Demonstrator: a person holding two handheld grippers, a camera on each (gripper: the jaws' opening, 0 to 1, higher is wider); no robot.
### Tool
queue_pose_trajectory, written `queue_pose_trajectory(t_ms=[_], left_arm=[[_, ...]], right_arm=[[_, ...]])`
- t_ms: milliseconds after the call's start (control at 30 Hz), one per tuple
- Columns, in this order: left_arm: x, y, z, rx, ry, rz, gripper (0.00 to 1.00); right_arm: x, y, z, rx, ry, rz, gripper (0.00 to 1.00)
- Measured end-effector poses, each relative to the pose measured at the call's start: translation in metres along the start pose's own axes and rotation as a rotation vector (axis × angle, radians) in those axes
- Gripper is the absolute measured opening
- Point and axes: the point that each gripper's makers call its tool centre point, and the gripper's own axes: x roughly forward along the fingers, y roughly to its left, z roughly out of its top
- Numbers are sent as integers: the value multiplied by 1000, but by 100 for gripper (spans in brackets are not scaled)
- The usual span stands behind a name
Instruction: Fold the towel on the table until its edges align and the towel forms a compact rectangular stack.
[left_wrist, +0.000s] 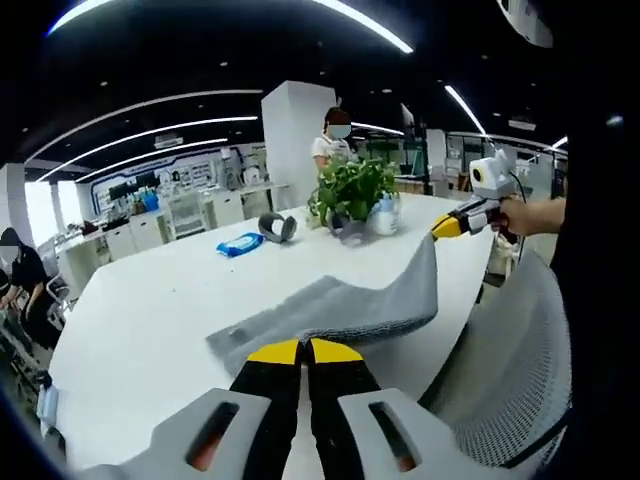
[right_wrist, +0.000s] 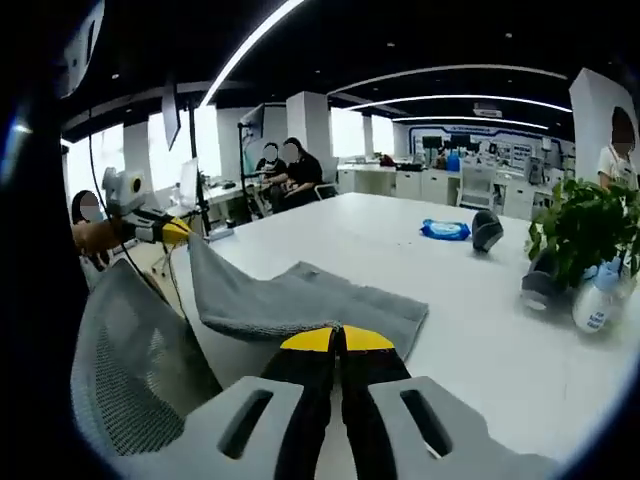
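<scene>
I am in an open office with a dark ceiling (left_wrist: 200, 40) crossed by long light strips (right_wrist: 250, 45). A white pillar (left_wrist: 295, 140) rises behind my white surface (left_wrist: 150, 310); bright windows (right_wrist: 110, 150) and a mesh chair (right_wrist: 130, 360) flank it.

1. In the left gripper view we look from the table's near edge along the closed left gripper (left_wrist: 305, 352), close over the grey towel (left_wrist: 330, 310), facing the plant (left_wrist: 352, 190).
2. In the right gripper view we look from the same edge along the right gripper (right_wrist: 338, 340), low over the towel.
3. Both views share the white table (right_wrist: 400, 240), towel, plant, mesh chair (left_wrist: 520, 360), and each catches the other gripper.
</scene>
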Motion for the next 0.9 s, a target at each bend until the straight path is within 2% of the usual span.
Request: queue_pose_trajectory(t_ms=[133, 233, 400, 467, 533, 733, 900], left_arm=[[-8, 1, 7, 4, -17, 4, 2], [-5, -5, 24, -13, -54, 1, 2], [-10, -4, 41, -23, -106, -5, 2], [-13, -3, 43, -7, -112, 8, 2], [-19, -1, 47, -49, -146, 10, 2], [-35, 7, 52, -77, -178, 35, 2], [-43, 14, 53, -101, -198, 50, 2]], right_arm=[[-8, 1, 11, 69, -69, -1, 0], [-13, 4, 14, 61, -69, -4, 0], [-23, 10, 24, 68, -101, 3, 0], [-25, 12, 29, 73, -114, 8, 0], [-26, 15, 33, 81, -122, 20, 0], [-29, 25, 52, 52, -148, 55, 0], [-26, 29, 50, 27, -125, 65, 0]])
